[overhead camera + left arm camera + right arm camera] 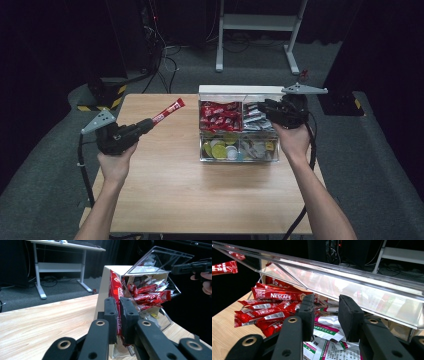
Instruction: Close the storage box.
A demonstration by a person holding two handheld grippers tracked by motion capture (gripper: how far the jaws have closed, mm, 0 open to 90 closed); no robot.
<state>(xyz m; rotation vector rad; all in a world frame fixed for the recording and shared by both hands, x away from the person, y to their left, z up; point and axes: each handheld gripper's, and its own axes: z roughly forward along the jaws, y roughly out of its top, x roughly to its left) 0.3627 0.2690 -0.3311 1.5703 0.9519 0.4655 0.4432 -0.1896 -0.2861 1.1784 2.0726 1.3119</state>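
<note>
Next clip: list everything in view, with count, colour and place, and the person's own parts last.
Table: one, light wood, centre.
Box: one, clear, four compartments, table's right side.
Lid: one, clear, raised above the box.
Red sachets: many, back-left compartment.
White sachets: several, white with green and pink, back-right compartment.
Round packs: several, yellow, green and white, front-left compartment.
Held sachet: one, red, in the left gripper, left of the box.
Desk frame: one, white, floor behind.
Left gripper: black, shut on the held sachet.
Right gripper: black, at the back-right compartment; fingers apart.
</note>
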